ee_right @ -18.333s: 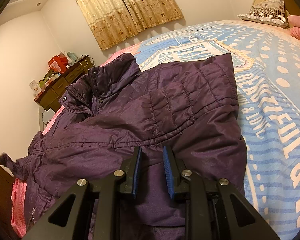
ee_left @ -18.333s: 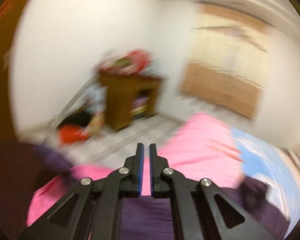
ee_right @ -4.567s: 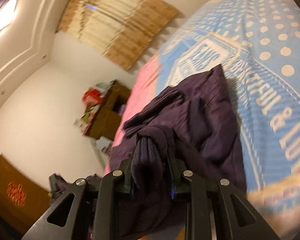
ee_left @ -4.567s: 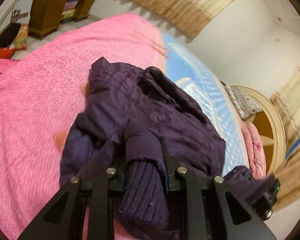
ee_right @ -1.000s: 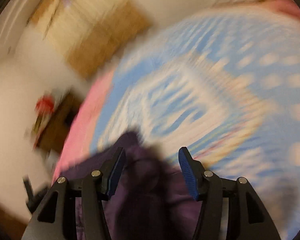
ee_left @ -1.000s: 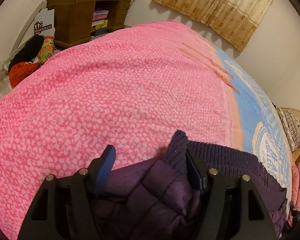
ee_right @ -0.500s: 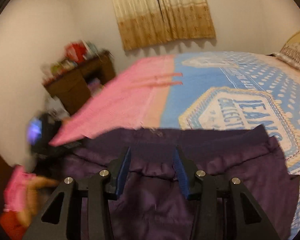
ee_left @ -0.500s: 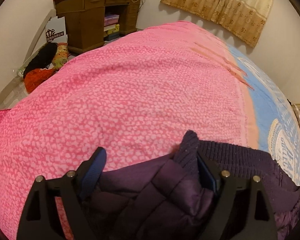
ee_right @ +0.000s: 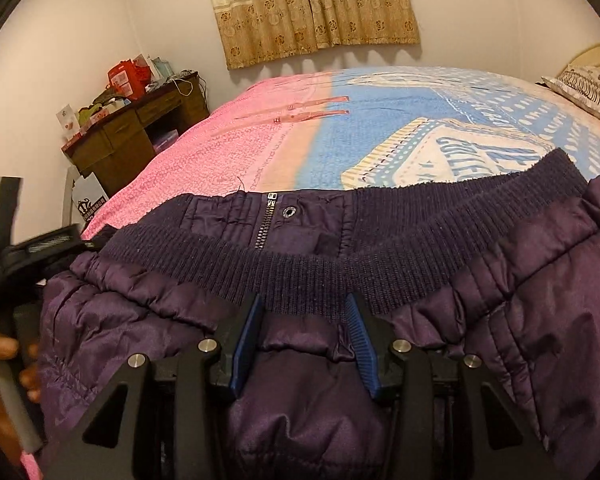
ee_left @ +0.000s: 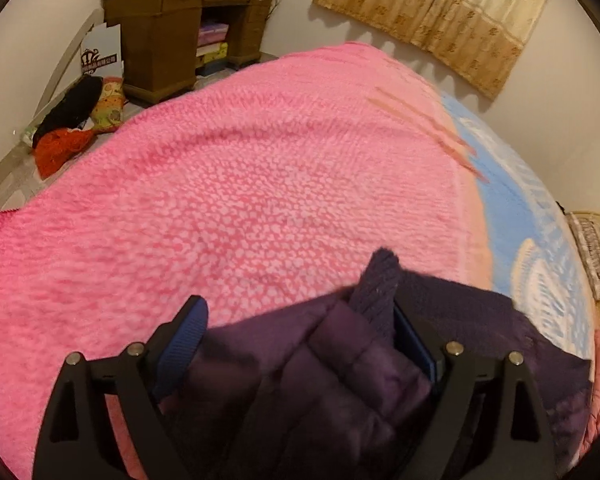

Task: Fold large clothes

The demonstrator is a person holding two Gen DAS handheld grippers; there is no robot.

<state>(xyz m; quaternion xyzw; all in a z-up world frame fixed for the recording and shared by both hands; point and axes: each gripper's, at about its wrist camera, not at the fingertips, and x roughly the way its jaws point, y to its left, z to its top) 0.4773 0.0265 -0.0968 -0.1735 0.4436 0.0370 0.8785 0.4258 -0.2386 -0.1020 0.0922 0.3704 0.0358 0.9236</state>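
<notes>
**Mia:** What is that purple thing?

**Dad:** A puffy purple jacket (ee_right: 480,300). It is shiny and has soft bumps. It lies on the bed, partly on the fuzzy pink blanket (ee_left: 240,184) and partly on the blue blanket (ee_right: 400,128) with white dots.

**Mia:** What is the dark stripy part?

**Dad:** The knitted band (ee_right: 380,264) at the jacket's edge. It has thin ribs. A metal zipper (ee_right: 266,224) and a round snap sit in the middle.

**Mia:** Are the grippers holding it?

**Dad:** No. The left gripper (ee_left: 296,332) is spread wide, with jacket bunched between its blue pads. The right gripper (ee_right: 302,328) is spread too, resting over the puffy cloth by the band.
</notes>
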